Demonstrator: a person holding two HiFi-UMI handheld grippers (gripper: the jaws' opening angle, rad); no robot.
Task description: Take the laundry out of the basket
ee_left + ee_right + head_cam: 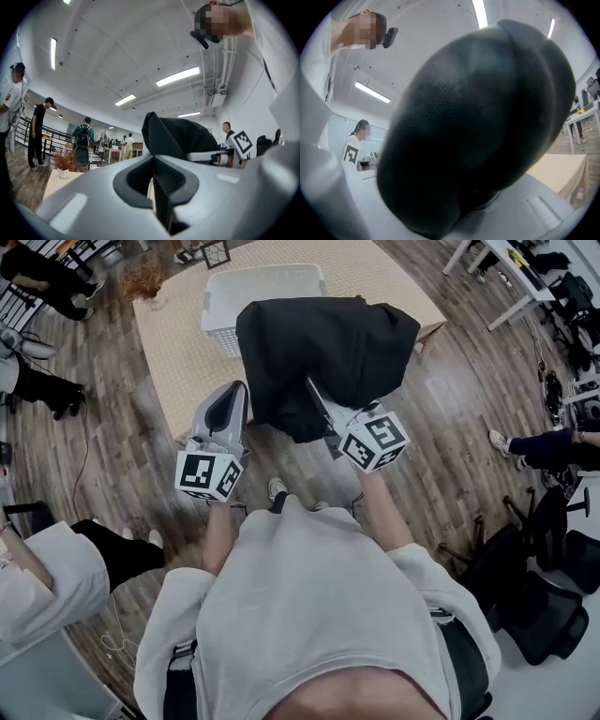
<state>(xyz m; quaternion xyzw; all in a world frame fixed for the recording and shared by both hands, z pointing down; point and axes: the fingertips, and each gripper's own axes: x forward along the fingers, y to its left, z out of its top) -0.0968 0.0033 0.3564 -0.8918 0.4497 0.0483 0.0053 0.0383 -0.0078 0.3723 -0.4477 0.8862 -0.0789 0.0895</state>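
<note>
A black garment (328, 343) hangs bunched in the air over the near edge of the table, in front of the white laundry basket (258, 287). My right gripper (317, 395) is shut on the cloth, and its fingertips are buried in the folds. In the right gripper view the black garment (478, 126) fills nearly the whole picture and hides the jaws. My left gripper (232, 395) floats beside it to the left, over the table's front edge, shut with nothing in it. In the left gripper view the jaws (153, 161) meet, and the black garment (178, 136) hangs just beyond them to the right.
The basket stands on a pale table (178, 343) with a dried plant (145, 277) at its far left corner. A person in white (47, 577) is at my left, others stand around, and black chairs (544, 596) are at the right. Wooden floor surrounds the table.
</note>
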